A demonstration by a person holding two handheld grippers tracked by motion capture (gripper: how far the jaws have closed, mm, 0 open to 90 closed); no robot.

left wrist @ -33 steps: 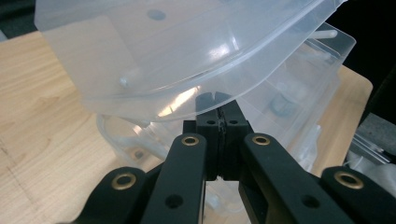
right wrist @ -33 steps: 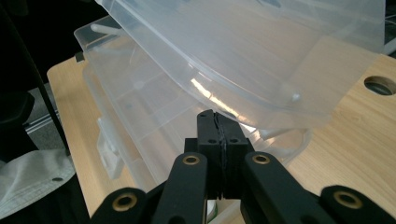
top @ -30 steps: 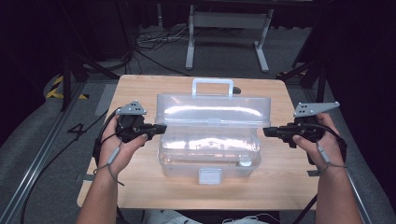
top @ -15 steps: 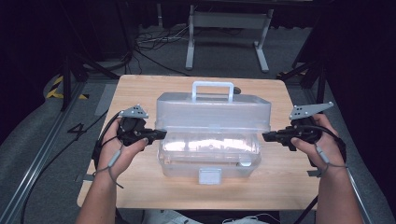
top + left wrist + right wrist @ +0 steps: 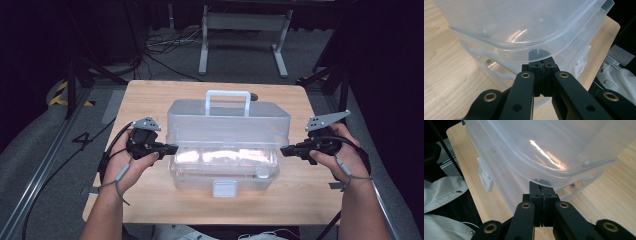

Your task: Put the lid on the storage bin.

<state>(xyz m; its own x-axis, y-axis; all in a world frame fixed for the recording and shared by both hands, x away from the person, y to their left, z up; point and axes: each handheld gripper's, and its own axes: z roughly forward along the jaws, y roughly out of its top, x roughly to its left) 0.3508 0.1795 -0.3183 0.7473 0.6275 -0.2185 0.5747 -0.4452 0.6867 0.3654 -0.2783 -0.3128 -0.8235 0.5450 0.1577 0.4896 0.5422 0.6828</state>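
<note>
— Sitting mid-table on the pale wooden table (image 5: 150, 100): a clear plastic storage box with a white carry handle (image 5: 227, 145), white front latch facing the near edge, clear lid raised off the base.

— And flanking it?

— Hovering at the box's left end, the black two-jaw left gripper (image 5: 171, 148), jaws pressed fully together, gripping nothing — tips tucked just under the lifted lid's rim (image 5: 506, 45) in the left gripper view. Whether touching the rim, hard telling.

— Mirroring that on the other side?

— Pointing in at the right end, the black two-jaw right gripper (image 5: 284, 150), jaws likewise closed tight and empty, tips lying just beneath the lid's curved edge (image 5: 554, 173) in the right gripper view.
</note>
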